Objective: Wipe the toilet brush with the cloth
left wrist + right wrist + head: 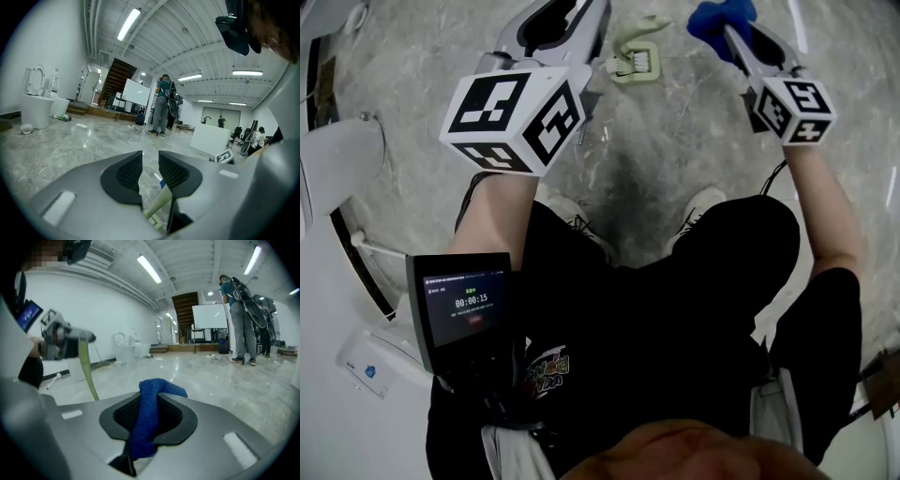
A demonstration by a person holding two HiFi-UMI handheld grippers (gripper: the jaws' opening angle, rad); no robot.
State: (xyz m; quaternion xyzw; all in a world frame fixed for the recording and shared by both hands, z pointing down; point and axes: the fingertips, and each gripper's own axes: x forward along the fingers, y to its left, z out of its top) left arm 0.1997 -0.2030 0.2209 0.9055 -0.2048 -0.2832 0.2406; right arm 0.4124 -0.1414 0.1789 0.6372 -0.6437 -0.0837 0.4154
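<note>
Right gripper view: right gripper (149,412) jaws pinched narrow on blue cloth (158,389), fold bulging above the pads, tail hanging below. Left gripper (150,169) jaws near-shut on pale green brush (162,200), stem caught low betw. the jaws, rest hanging beneath. Brush held up off the floor (675,141), in front of the person, betw. the two grippers. Cloth & brush apart, no contact.

Progress, as judged: both pick-ups done. No wiping in hand right now, & no telling whether any strokes made yet. Left to do: bring cloth onto brush & rub along it.

Room: open marble floor ahead & to the right, nothing close. White fixture (337,178) close on the left, so less swing that side. Shoes (703,202) right below the brush. Toilets (40,105) & standing ppl (164,105) well apart in the bkgd.
</note>
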